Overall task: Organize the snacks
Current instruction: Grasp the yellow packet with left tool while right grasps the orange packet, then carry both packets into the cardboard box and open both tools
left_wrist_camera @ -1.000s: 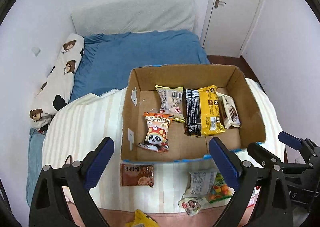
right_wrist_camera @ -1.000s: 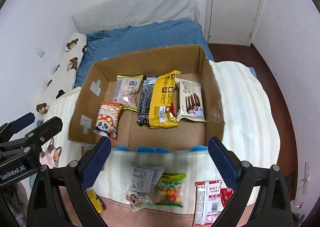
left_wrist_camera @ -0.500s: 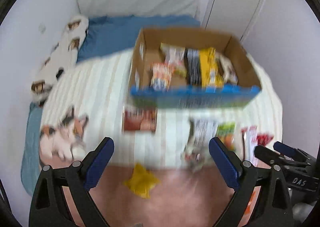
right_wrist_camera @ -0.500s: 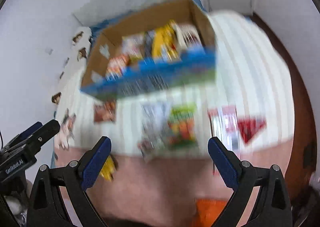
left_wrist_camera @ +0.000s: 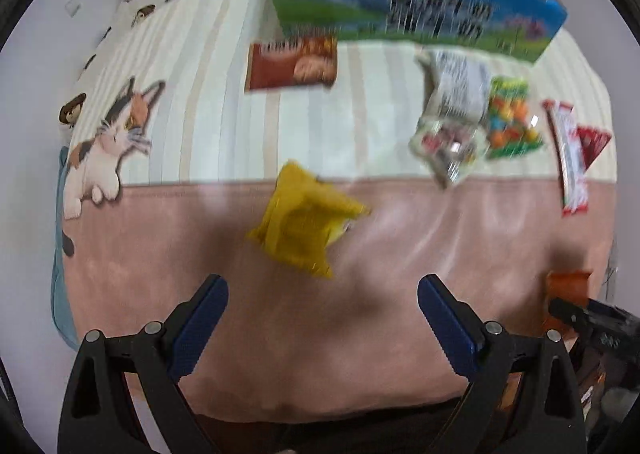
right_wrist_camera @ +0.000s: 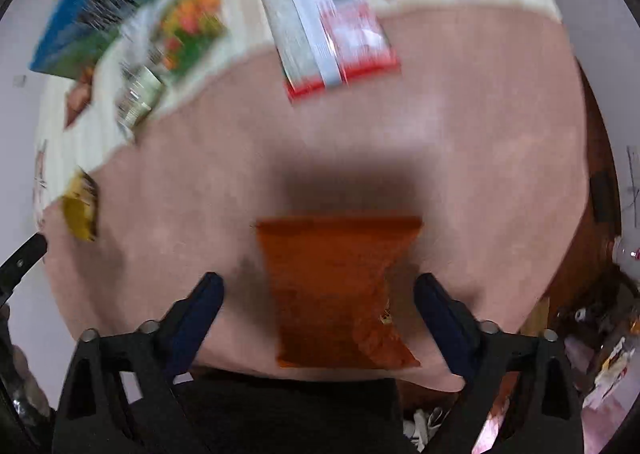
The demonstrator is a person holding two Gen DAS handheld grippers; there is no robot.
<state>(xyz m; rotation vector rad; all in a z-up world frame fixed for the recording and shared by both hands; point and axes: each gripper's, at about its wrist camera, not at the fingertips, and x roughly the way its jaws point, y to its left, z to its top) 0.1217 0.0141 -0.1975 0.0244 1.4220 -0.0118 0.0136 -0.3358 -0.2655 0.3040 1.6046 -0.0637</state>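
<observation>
An orange snack bag [right_wrist_camera: 340, 290] lies flat on the pink band of the bed blanket [right_wrist_camera: 480, 158], low in the centre of the right wrist view, between the wide-apart jaws of the right gripper [right_wrist_camera: 318, 290], which hold nothing. In the left wrist view a yellow snack pack [left_wrist_camera: 304, 222] sits mid-frame on the same pink band, just ahead of the left gripper [left_wrist_camera: 322, 294], its jaws also apart and empty. Beyond, on the striped part of the blanket, lie a brown packet [left_wrist_camera: 292, 62], a clear-wrapped packet [left_wrist_camera: 452, 110], a green candy bag [left_wrist_camera: 510, 118] and a red-and-white packet [left_wrist_camera: 572, 158]. The blue-sided cardboard box [left_wrist_camera: 408, 10] stands at the top of the frame. Both views are motion-blurred.
</observation>
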